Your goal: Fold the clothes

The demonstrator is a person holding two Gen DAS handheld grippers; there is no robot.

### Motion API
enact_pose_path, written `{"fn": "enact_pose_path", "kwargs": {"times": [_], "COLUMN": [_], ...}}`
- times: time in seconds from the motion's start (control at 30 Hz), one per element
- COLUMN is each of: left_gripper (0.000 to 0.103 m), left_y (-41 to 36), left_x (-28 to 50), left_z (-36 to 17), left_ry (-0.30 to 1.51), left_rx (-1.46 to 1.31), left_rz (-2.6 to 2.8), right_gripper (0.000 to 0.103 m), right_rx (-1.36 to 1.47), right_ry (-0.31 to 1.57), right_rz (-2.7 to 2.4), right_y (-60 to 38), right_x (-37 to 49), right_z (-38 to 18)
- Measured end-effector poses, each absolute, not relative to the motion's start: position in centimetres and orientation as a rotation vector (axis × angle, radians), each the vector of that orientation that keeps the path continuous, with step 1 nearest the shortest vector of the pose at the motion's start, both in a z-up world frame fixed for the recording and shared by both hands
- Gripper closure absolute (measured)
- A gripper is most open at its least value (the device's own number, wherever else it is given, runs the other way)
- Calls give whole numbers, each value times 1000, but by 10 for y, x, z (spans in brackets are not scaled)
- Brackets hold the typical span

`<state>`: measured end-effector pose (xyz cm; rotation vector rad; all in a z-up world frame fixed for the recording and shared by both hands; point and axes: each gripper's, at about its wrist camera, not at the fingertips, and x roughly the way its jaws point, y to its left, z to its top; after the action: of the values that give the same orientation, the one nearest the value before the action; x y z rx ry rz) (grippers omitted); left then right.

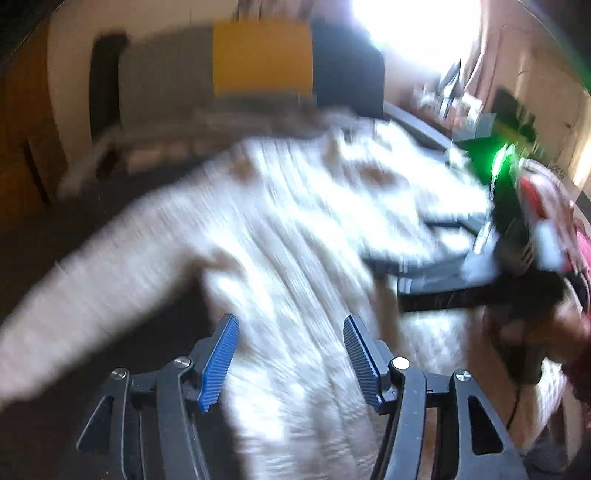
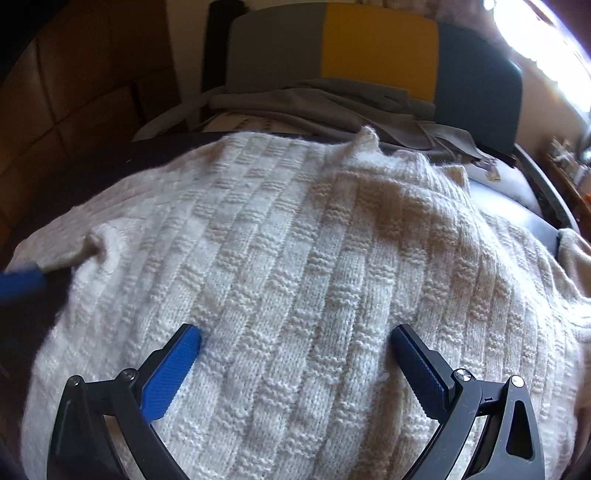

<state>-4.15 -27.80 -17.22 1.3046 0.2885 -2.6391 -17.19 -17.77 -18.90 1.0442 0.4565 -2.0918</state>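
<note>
Here the right gripper (image 2: pixel 295 365) stands with its blue pads wide apart, nothing pinched, both tips resting low on the cream knit sweater (image 2: pixel 295 258) that fills the middle of the right wrist view. The left gripper (image 1: pixel 291 354) also has its pads parted with only loose knit beneath the gap — the picture is badly smeared, so whether they brush the wool I cannot tell. One of its blue fingers (image 2: pixel 22 282) shows at the left edge of the right view, just beside a bunched sleeve fold. The step in hand looks like flattening the sweater before a fold: to do it well, I would smooth the rumple near the collar in the upper middle, then take the sleeve at its edge and carry it straight across, not dragging the body. The sweater lies spread on a dark surface (image 2: pixel 37 332). Beyond it, at the top of the frame, sit grey cloth (image 2: pixel 314 107) and a chair back (image 2: pixel 376 55) in grey, yellow and blue; a bright window (image 1: pixel 413 29) glares at upper right.
</note>
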Motion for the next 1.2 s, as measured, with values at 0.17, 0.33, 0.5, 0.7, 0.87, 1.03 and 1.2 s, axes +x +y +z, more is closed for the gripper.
{"fn": "enact_pose_path", "kwargs": {"times": [0.17,0.33,0.5,0.7,0.87,1.03,1.2], "left_gripper": [41,32,36,35,35,35,35], "left_y": [-280,-275,-259,-226,-185,-142,-129], "left_x": [7,3,-7,-52,-120,-183,-218], "left_z": [-184,-181,-138,-130,-140,-142,-159], "left_ry": [353,241,112,117,40,-78,-69], "left_rx": [1160,1210,1145,1131,1211,1237,1290], "left_rz": [-2580,-2512,-2416,-2527,-2629,-2743,-2771], "right_gripper": [0,0,0,0,0,0,0], "right_rx": [1002,1013,1028,1066,1221,1243,1083], "right_ry": [502,473,332,166,-40,-344,-383], "right_rz": [-2039,-2029,-1987,-2105,-2226,-2279,-2411], "right_y": [-188,-201,-167,-50,71,158,170], "right_x": [-145,-136,-132,-128,-189,-256,-327], "right_z": [-192,-195,-180,-161,-148,-126,-76]}}
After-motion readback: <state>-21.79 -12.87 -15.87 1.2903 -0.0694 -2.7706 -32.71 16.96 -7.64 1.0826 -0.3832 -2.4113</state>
